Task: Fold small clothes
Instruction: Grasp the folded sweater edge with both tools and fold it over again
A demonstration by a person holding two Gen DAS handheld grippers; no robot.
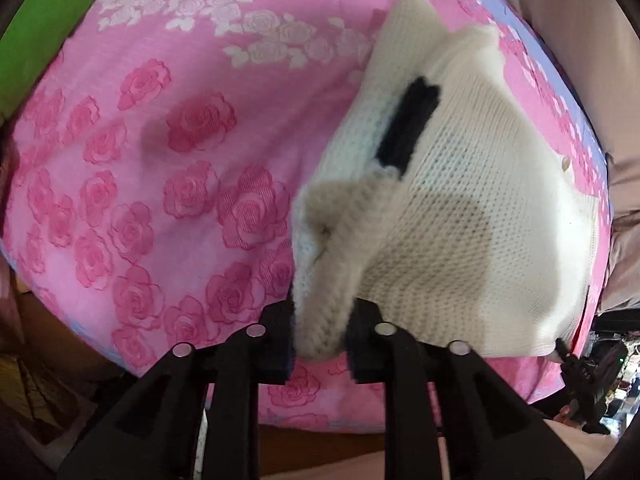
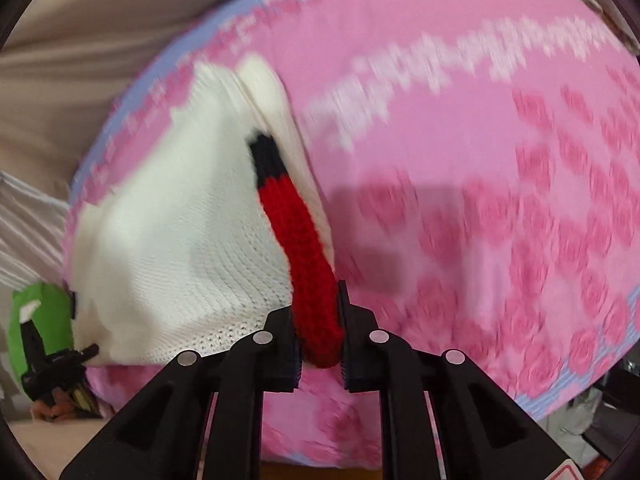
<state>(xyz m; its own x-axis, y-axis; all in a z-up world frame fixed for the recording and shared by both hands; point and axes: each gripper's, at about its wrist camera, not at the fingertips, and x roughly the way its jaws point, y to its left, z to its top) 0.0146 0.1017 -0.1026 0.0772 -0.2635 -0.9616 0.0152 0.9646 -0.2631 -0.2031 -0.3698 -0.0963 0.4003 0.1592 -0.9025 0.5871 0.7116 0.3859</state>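
A small cream knit sweater (image 1: pixel 460 216) with a dark navy band (image 1: pixel 404 128) lies partly lifted over the pink rose bedspread (image 1: pixel 160 160). My left gripper (image 1: pixel 320 344) is shut on a bunched cream edge of it. In the right wrist view the same sweater (image 2: pixel 180 232) shows a red and navy ribbed band (image 2: pixel 304 256). My right gripper (image 2: pixel 320 344) is shut on the red end of that band. Each gripper shows small at the edge of the other's view, the right gripper in the left wrist view (image 1: pixel 588 376) and the left gripper in the right wrist view (image 2: pixel 52 364).
A green cushion (image 1: pixel 48 28) sits at the bedspread's far left corner. Beige fabric (image 1: pixel 580 40) borders the bed on the far side. The bed's front edge (image 1: pixel 320 428) drops off just ahead of my fingers. The right wrist view is motion blurred.
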